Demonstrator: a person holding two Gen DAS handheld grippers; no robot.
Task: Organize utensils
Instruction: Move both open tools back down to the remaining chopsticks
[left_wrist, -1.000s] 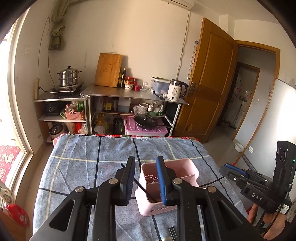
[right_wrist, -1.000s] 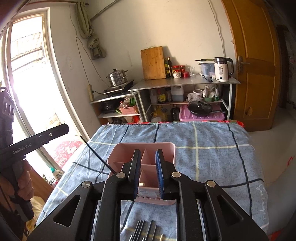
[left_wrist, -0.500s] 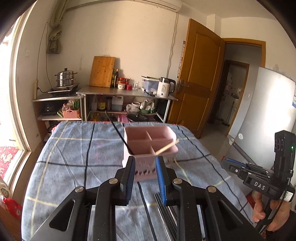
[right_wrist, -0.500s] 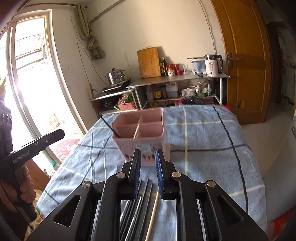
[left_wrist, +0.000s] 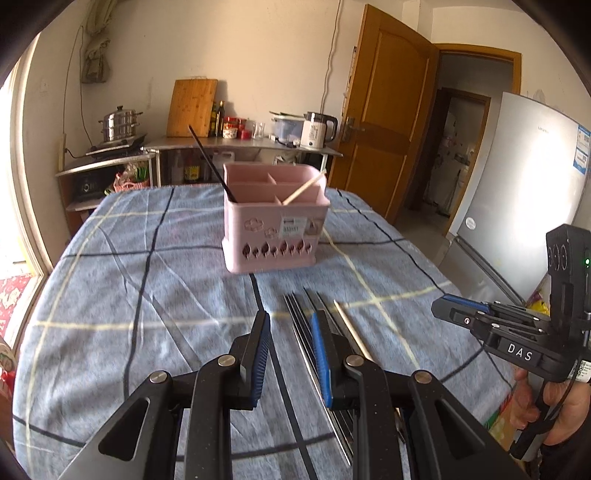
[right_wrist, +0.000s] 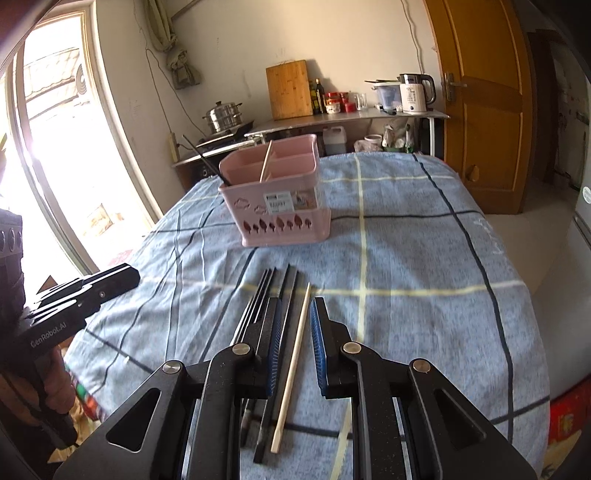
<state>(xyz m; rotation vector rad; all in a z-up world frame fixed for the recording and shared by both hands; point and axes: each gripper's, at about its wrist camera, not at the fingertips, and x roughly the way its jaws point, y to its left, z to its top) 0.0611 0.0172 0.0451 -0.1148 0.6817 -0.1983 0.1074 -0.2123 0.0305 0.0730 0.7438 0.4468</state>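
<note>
Jaws of the right gripper (right_wrist: 295, 347) stand slightly apart, empty, astride a wooden chopstick (right_wrist: 293, 363) lying lengthwise on the blue checked cloth (right_wrist: 424, 258), tip toward the pink caddy (right_wrist: 275, 194). The left gripper (left_wrist: 290, 350), likewise part-open and empty, hangs over cloth beside the dark chopsticks (left_wrist: 301, 317), which run the same way.

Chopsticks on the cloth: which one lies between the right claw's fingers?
The pale wooden chopstick, the only light one; the dark chopsticks lie bundled beside it.
</note>
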